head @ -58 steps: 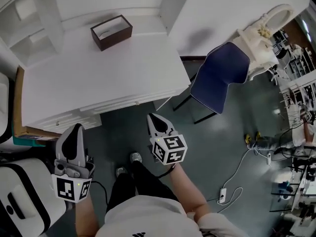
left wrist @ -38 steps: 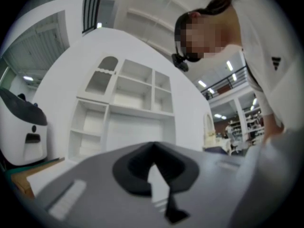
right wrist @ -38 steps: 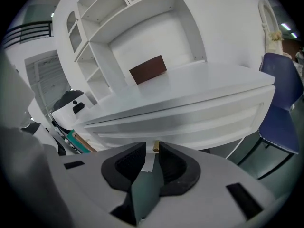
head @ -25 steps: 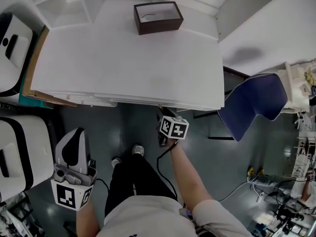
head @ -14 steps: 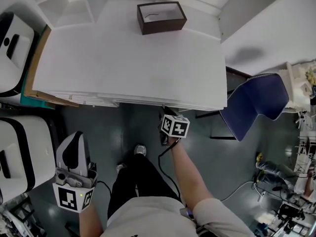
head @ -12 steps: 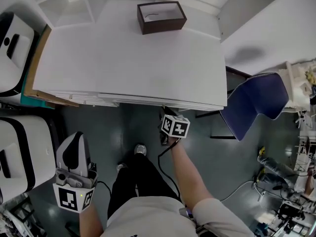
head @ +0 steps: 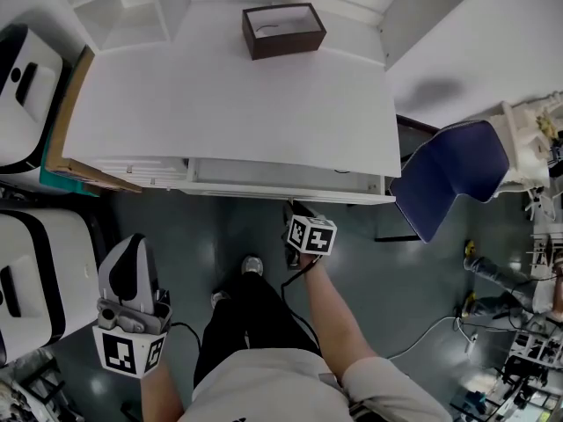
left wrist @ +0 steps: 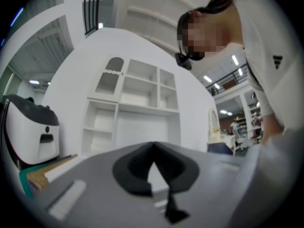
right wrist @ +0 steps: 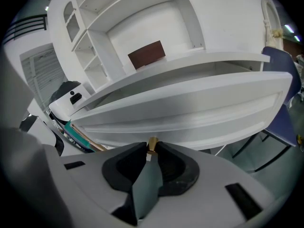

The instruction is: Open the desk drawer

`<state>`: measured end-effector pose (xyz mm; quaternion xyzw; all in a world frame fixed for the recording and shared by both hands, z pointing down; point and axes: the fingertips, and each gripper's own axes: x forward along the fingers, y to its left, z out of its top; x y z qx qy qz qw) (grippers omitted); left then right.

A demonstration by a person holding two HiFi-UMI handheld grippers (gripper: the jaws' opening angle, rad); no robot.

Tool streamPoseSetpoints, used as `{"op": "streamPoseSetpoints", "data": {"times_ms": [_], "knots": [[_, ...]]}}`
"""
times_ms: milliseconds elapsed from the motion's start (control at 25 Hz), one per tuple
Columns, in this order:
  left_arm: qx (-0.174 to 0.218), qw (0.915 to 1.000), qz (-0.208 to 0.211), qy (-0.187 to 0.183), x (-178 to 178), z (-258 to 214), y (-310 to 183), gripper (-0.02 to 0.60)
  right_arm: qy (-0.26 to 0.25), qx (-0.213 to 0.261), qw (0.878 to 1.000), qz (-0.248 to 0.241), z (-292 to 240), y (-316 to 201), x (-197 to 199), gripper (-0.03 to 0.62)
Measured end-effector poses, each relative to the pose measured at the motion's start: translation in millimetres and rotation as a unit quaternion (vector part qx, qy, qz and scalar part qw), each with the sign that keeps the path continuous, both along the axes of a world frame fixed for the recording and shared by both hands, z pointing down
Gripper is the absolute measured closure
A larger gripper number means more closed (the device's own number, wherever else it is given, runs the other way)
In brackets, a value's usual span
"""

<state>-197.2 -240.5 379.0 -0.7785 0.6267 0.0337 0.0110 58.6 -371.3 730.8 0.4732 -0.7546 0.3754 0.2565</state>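
Observation:
The white desk (head: pixel 237 104) has a shallow drawer (head: pixel 281 176) slid a little way out from under its front edge. In the right gripper view the drawer front (right wrist: pixel 190 103) fills the middle, and its small brass knob (right wrist: pixel 152 144) sits pinched between the black pads. My right gripper (head: pixel 293 209) (right wrist: pixel 151 149) is shut on that knob, tilted downward at the drawer's middle. Low at the left, my left gripper (head: pixel 132 246) (left wrist: pixel 153 147) hangs apart from the desk, its jaws together and holding nothing.
A dark brown open box (head: pixel 283 30) (right wrist: pixel 146 54) stands at the back of the desk, below white shelving (head: pixel 114 3). A blue chair (head: pixel 449 174) stands to the right of the desk. White appliances (head: pixel 26 271) and a cardboard-and-teal stack (head: pixel 66 170) crowd the left.
The drawer has slid out from under the desk top toward the person. My right gripper came back with it, on the knob. The left gripper drifted only slightly.

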Motion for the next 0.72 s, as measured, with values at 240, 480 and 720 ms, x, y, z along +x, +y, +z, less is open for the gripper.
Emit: {"op": "streamPoseSetpoints", "data": {"times_ms": [240,480,720], "knots": [[0.003,0.9998,0.019,0.001,4.9,-0.3,16.0,0.575,0.004,-0.002,1.000,0.006,1.3,30.7,5.0,0.519],[0.009,0.9996,0.028,0.000,4.5,-5.2,31.8,0.575,0.010,-0.004,1.000,0.010,1.2,60.2,9.9,0.520],[0.014,0.9992,0.038,0.000,5.2,-8.7,43.8,0.575,0.015,-0.007,1.000,0.011,1.7,84.6,12.8,0.520]]}}
